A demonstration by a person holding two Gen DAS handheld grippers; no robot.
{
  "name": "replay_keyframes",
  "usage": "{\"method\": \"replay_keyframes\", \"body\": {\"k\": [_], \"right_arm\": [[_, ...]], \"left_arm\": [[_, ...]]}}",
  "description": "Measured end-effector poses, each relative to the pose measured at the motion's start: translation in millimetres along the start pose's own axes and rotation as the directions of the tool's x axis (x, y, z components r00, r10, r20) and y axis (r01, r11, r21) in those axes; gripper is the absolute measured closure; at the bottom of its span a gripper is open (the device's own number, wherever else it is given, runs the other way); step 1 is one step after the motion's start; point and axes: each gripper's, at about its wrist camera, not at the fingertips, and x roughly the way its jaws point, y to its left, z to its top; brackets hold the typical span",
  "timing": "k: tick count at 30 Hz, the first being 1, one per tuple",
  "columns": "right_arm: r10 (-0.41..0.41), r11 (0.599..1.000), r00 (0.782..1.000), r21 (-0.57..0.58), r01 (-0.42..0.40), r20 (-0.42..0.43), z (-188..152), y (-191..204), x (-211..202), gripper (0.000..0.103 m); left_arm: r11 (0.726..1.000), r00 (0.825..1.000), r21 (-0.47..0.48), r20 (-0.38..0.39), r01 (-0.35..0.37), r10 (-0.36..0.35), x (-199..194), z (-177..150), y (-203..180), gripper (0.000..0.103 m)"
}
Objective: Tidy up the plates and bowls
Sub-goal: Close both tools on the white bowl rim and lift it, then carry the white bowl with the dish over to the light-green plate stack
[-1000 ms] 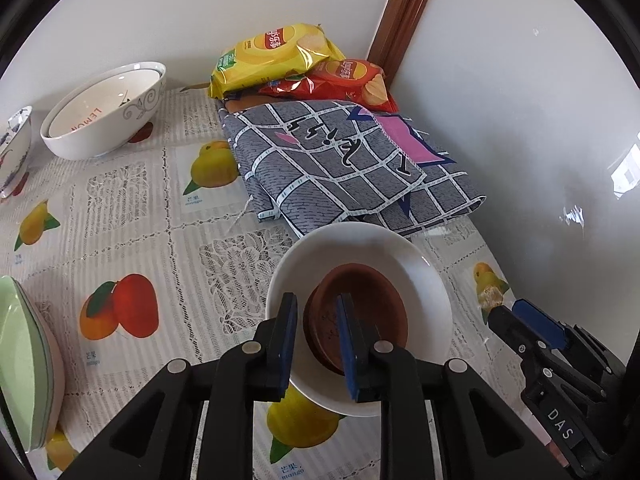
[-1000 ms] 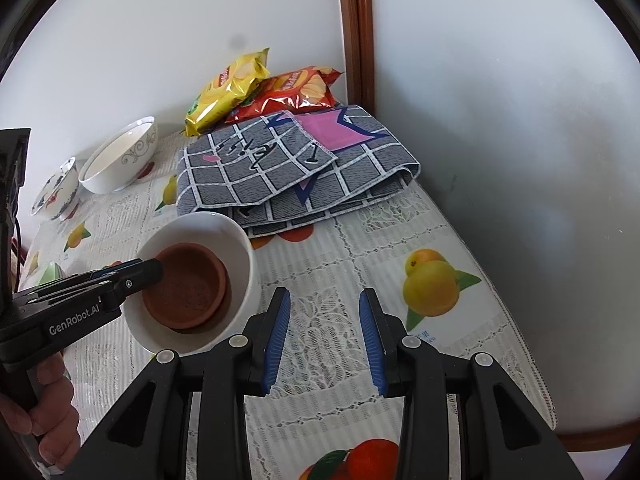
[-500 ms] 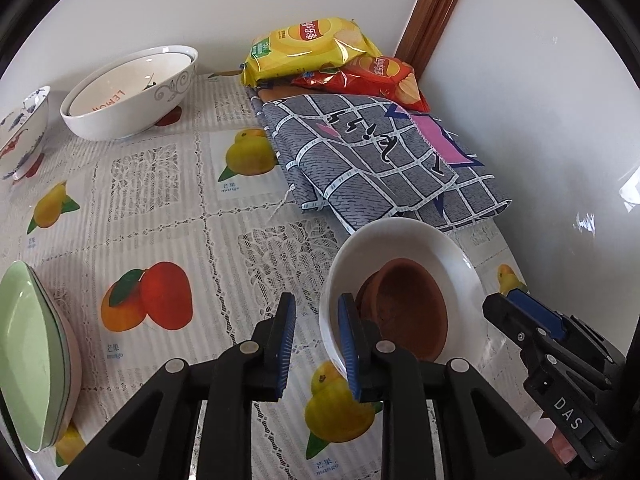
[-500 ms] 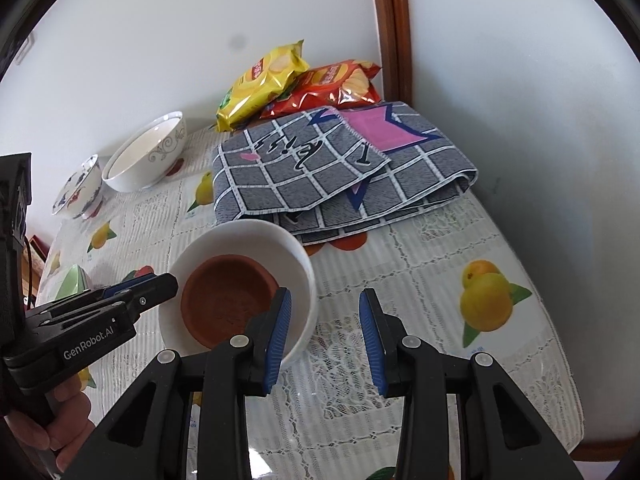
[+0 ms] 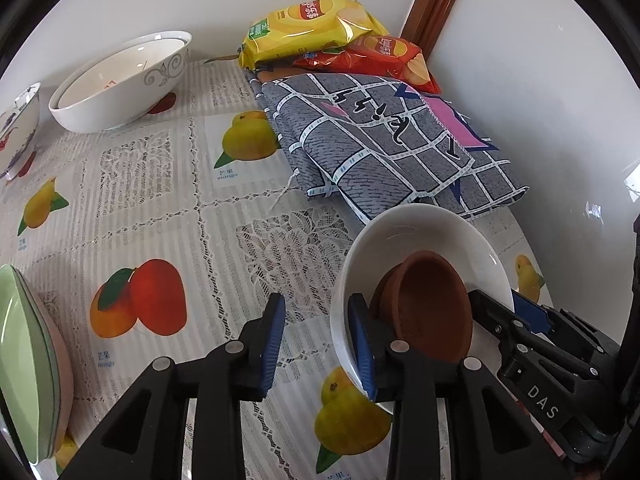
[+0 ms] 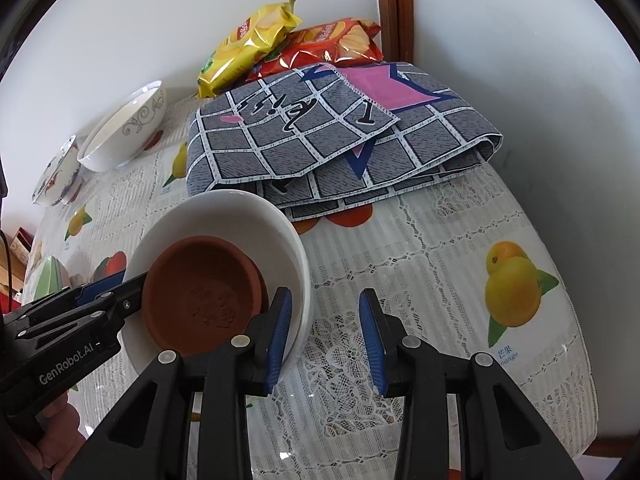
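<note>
The white bowl (image 5: pixel 424 248) is seen near the right end of the table (image 5: pixel 160 200), just in front of the folded grey checked cloth (image 5: pixel 380 140), with the terracotta dish (image 5: pixel 428 312) nested inside it and tilted against the inner wall; the nesting is judged to serve consolidation of the crockery into one unit. The bowl appears tilted, and whether it is lifted clear of the tablecloth cannot be told. The left gripper (image 5: pixel 316 344) is held with its jaws spread: the right-hand blue pad (image 5: pixel 362 352) is seen just inside the bowl's near-left rim, the other pad outside, and the rim appears to stand between them without being pinched. The right gripper (image 6: pixel 326 336) is likewise spread; its left-hand pad (image 6: pixel 280 328) lies at the bowl's near-right rim, apparently outside and touching or nearly so, while the other pad stands over bare tablecloth. Nothing is clamped by either gripper. Further crockery is noted apart from this pair: a large patterned bowl (image 5: pixel 120 84) and a small painted bowl (image 5: pixel 18 128) by the far wall, and a stack of green plates (image 5: pixel 24 360) at the left edge. Two crisp packets (image 5: pixel 320 36) lie behind the cloth.
</note>
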Motion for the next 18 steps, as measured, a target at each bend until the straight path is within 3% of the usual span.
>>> {"method": "replay_keyframes", "body": {"k": [5, 18], "right_arm": [[-0.036, 0.999, 0.999, -0.015, 0.036, -0.011, 4, 0, 8, 0.067], [-0.034, 0.999, 0.999, -0.009, 0.034, -0.021, 6, -9, 16, 0.050]], "left_arm": [[1.000, 1.000, 0.015, -0.001, -0.004, 0.004, 6, 1, -1, 0.069], [1.000, 1.000, 0.015, -0.003, 0.001, -0.001, 15, 3, 1, 0.068]]}}
